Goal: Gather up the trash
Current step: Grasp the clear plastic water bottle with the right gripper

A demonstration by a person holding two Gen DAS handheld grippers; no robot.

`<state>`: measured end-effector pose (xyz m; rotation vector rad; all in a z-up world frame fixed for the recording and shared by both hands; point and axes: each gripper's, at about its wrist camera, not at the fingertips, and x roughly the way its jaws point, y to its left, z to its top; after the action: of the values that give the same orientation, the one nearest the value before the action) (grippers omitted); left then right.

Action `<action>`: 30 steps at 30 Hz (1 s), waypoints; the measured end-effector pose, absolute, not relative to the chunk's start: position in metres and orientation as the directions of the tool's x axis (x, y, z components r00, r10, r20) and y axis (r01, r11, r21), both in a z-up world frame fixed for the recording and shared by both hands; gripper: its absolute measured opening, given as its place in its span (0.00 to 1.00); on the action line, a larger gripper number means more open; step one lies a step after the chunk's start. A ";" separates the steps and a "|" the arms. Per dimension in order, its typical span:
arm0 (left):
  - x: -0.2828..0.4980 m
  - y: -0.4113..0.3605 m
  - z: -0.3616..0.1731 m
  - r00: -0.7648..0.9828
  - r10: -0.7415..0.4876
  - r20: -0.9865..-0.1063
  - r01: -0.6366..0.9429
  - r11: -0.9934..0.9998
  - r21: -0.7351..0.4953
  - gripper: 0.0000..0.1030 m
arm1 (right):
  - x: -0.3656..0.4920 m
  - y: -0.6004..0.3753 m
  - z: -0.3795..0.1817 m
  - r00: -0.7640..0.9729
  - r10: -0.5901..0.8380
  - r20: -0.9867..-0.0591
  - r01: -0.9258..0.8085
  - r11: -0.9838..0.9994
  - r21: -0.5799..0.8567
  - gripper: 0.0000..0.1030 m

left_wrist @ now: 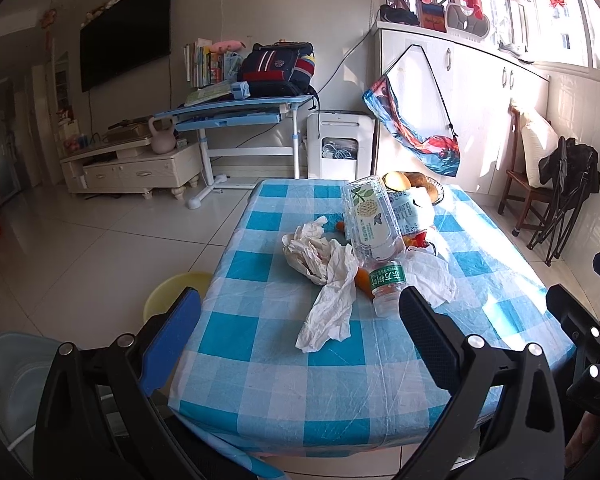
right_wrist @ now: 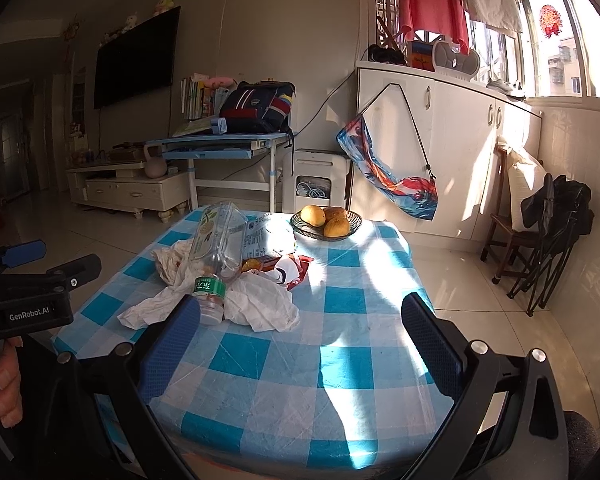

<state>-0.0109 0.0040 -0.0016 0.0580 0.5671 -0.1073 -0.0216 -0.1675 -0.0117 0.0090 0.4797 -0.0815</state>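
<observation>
— What's lying on the table [left_wrist: 260, 360] right now?

— A heap of rubbish is sitting in the middle of the blue checked cloth: a clear plastic bottle [left_wrist: 370, 220] is lying on its side with its green-labelled neck pointing toward the near edge, crumpled tissues [left_wrist: 320, 264] are bunching up on both sides of it, and a red and white wrapper [right_wrist: 290, 270] is poking out behind.

— And the tongs?

— Both are hanging over the near edge. The left gripper [left_wrist: 300, 320] is gaping wide, holding nothing; the right gripper [right_wrist: 300, 328] is spread apart too, empty (its left finger is showing just in front of the bottle's neck).

— Anything else up there?

— A bowl of fruit [right_wrist: 326, 220] is sitting in the sun at the far end, just behind the rubbish.
</observation>
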 end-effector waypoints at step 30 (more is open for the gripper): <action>0.095 0.079 -0.037 0.714 0.019 -0.700 -0.081 0.995 -0.056 0.93 | 0.155 -0.103 -0.051 0.738 0.084 -0.669 -0.052 0.996 0.068 0.79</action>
<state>0.0952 0.0787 -0.0375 -0.0848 0.7743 0.0553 0.1552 -0.1035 -0.0509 0.0458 0.7367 0.0743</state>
